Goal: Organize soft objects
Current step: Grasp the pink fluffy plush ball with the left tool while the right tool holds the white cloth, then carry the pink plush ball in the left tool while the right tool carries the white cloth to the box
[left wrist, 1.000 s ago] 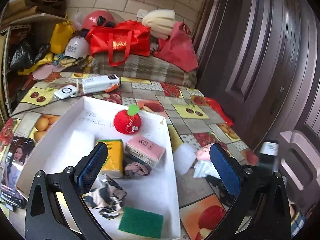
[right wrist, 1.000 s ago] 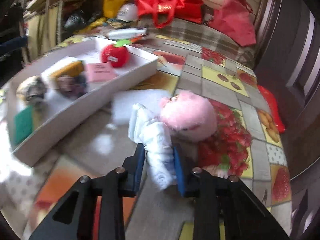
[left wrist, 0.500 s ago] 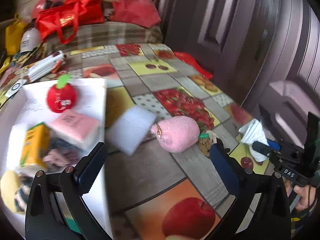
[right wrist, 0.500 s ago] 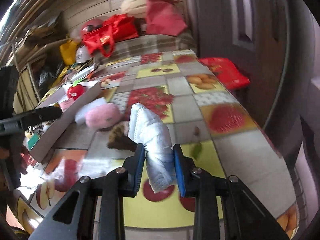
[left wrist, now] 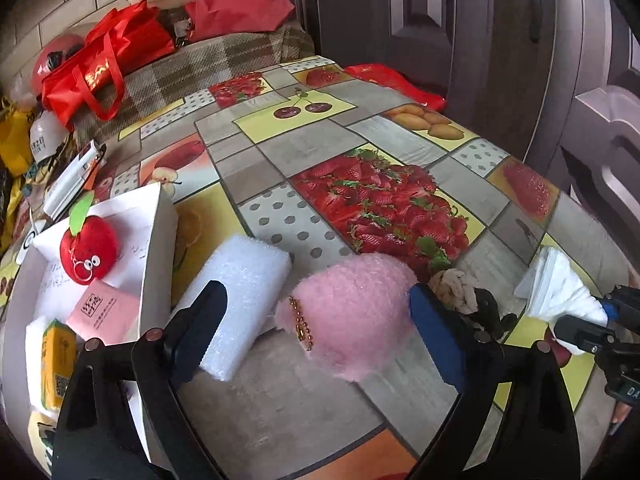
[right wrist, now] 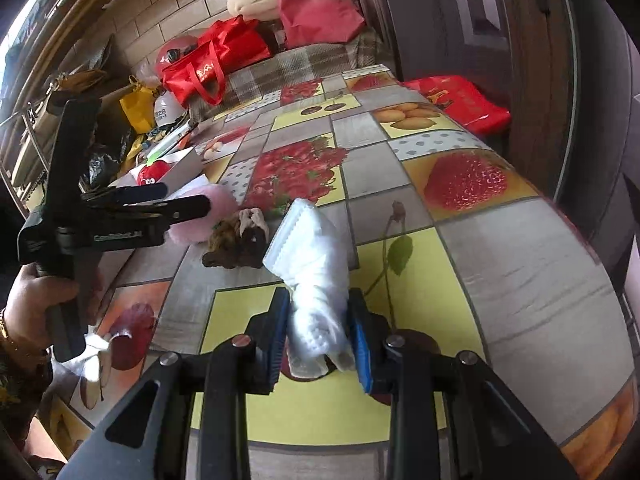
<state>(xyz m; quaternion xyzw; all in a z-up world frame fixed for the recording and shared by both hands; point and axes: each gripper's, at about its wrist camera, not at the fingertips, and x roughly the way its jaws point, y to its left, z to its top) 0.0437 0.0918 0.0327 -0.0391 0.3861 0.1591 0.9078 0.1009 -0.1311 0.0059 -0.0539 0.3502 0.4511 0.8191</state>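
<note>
- Now left tongs (left wrist: pixel 316 318) gaping, just narrowing, straddling pink plush (left wrist: pixel 352 316) on bench (left wrist: pixel 280 144), pads not pressing.
- Right tongs (right wrist: pixel 320 338) clamped on white cloth (right wrist: pixel 316 264).

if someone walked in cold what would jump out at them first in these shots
Probably the fluffy pink plush, lying on the fruit-print tablecloth between the pads of the left gripper, whose jaws have just been closing without pressing on it yet. Next, the crumpled white cloth pinched in the right gripper, and the red apple plush in the white box to the left.
</note>
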